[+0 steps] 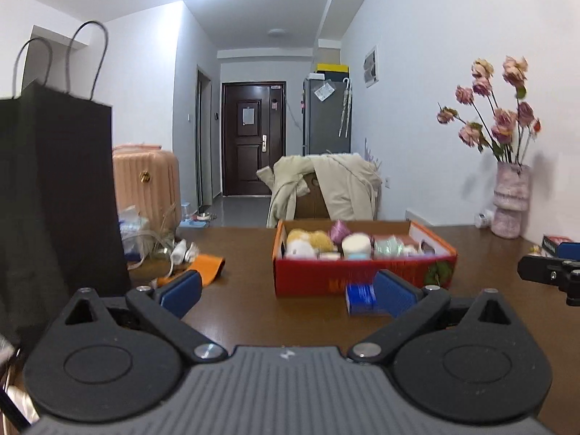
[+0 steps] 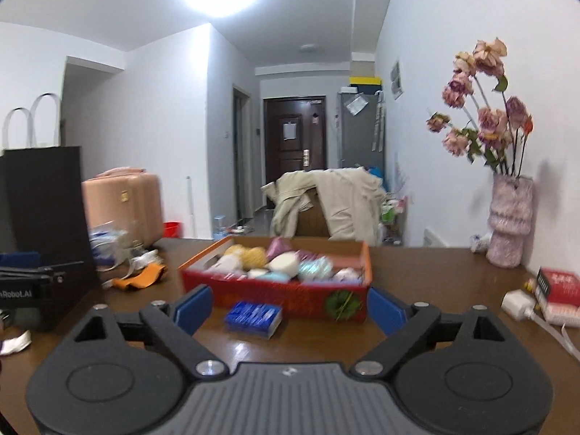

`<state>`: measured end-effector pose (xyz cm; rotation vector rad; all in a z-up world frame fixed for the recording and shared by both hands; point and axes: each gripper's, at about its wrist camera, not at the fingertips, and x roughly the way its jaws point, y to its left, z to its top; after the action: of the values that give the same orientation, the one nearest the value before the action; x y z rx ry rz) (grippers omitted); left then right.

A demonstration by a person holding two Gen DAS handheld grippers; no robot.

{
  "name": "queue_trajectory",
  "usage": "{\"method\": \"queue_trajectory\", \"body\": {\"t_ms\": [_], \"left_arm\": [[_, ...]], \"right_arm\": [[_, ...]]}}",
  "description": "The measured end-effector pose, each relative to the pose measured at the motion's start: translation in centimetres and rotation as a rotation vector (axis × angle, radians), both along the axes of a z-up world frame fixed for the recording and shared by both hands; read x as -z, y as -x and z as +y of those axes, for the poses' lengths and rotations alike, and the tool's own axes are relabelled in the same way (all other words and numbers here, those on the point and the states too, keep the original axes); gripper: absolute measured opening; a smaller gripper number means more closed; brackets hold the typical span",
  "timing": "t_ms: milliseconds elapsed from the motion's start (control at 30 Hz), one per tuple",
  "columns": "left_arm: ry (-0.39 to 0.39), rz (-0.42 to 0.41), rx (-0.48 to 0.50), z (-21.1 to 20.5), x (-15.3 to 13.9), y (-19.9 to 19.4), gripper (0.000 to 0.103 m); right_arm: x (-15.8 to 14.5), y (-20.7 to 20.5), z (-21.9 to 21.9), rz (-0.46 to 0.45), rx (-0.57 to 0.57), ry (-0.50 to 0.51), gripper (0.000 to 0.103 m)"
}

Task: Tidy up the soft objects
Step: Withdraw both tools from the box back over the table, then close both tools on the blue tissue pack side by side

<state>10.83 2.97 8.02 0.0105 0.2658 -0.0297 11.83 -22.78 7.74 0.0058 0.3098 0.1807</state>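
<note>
A red cardboard box (image 1: 362, 273) stands on the brown table, filled with several soft objects: a yellow-white plush (image 1: 308, 243), a pink piece, a white round sponge (image 1: 357, 244) and pale green items. It also shows in the right wrist view (image 2: 275, 290). A small blue pack (image 1: 360, 299) lies in front of the box, also seen in the right wrist view (image 2: 253, 317). My left gripper (image 1: 288, 293) is open and empty, short of the box. My right gripper (image 2: 288, 308) is open and empty, with the blue pack between its fingers' line of sight.
A tall black paper bag (image 1: 54, 199) stands at the left. An orange cloth (image 1: 208, 268) and clutter lie beside it. A pink vase (image 1: 511, 199) with flowers stands at the right wall. A red box (image 2: 558, 288) and white charger (image 2: 518, 302) lie at right.
</note>
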Motion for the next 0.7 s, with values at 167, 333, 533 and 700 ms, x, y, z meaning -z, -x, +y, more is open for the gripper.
{"method": "queue_trajectory", "body": {"t_ms": [167,333,533,700], "left_arm": [[0.001,0.033,0.024,0.5,1.9,0.9,0.103],[-0.003,0.101,0.019,0.9,2.7,-0.8,0.103],[0.007,0.187,0.013,2.2,4.2,-1.8,0.103],[0.013,0.253,0.03,1.8,5.8,-4.4,0.103]], "right_arm": [[1.7,0.9,0.9,0.029,-0.024,0.025,0.1],[3.3,-0.9,0.9,0.103,-0.02,-0.014,0.1],[5.0,-2.3,0.4,0.209,-0.04,-0.054,0.1],[5.9,-4.7,0.1,0.239,-0.033,-0.083,0.097]]}}
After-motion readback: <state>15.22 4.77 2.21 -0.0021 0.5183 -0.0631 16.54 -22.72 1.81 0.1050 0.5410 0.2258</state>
